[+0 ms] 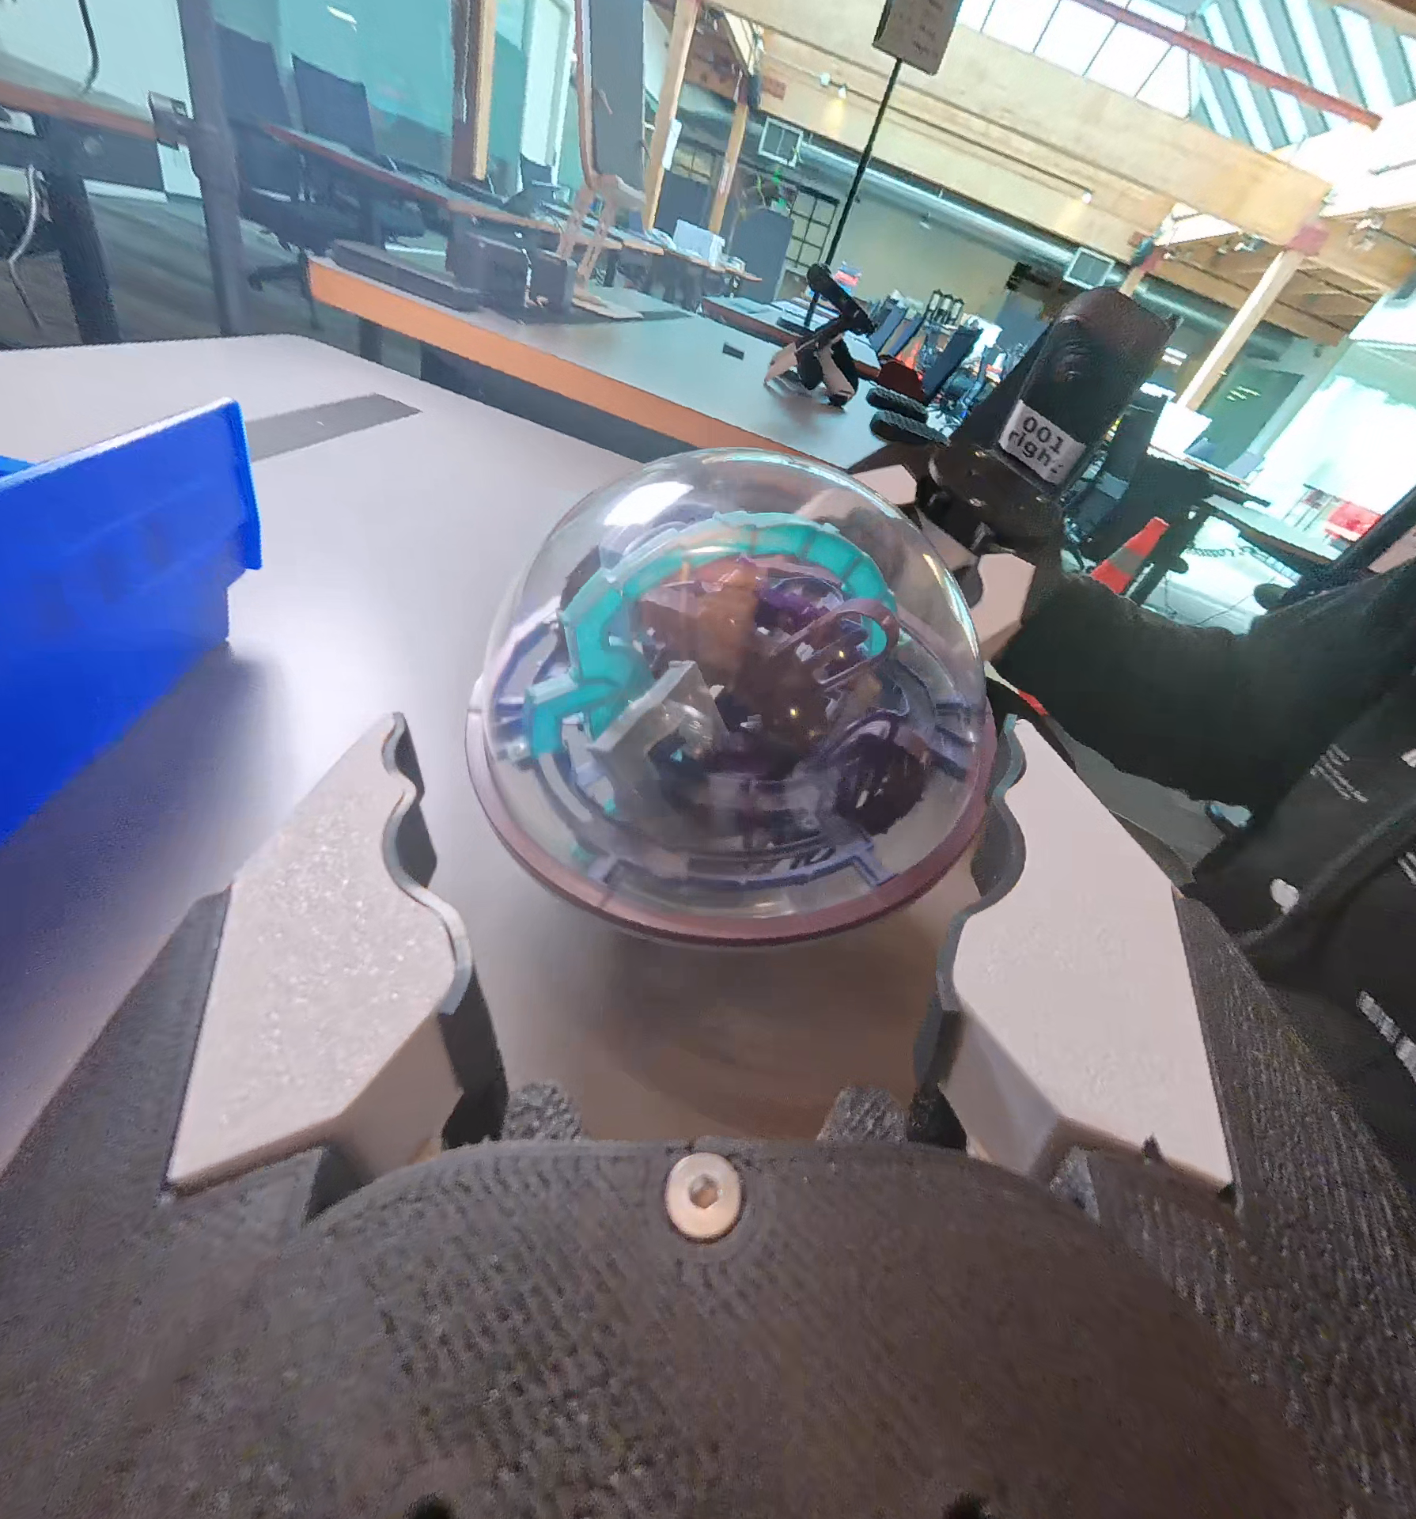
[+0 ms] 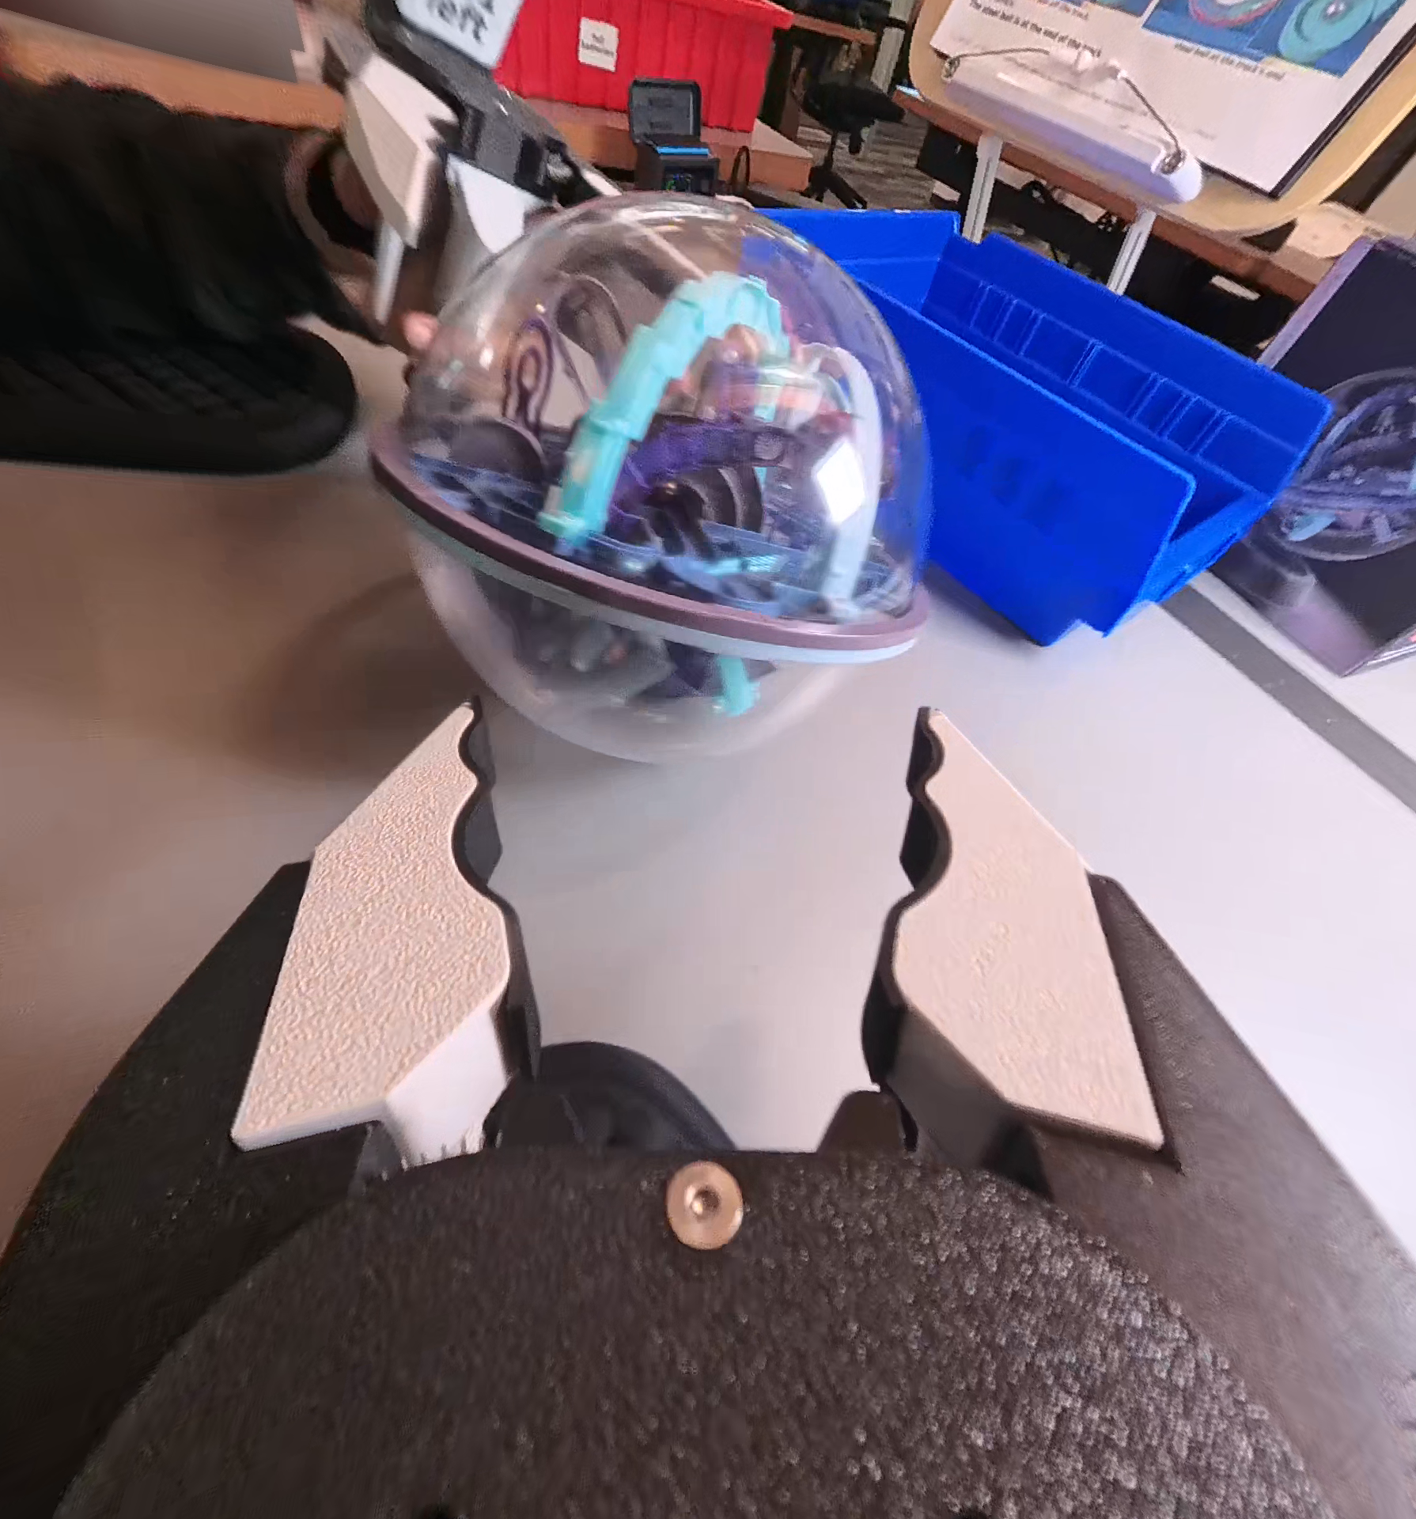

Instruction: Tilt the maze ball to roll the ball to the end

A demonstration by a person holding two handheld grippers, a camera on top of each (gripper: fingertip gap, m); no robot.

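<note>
While the grey table (image 2: 1099, 822) lies smooth and bare in front of the maze ball (image 1: 729, 699), a ribbed blue bin (image 2: 1058, 460) stands just behind it. Both left gripper (image 1: 705, 789) and right gripper (image 2: 696, 740) have jaws spread, not pinching this clear sphere.

Maze ball (image 1: 729, 699): clear glossy plastic shell. Bin (image 1: 88, 608): glossy blue plastic. Tabletop (image 1: 376, 526): smooth matt grey.
</note>
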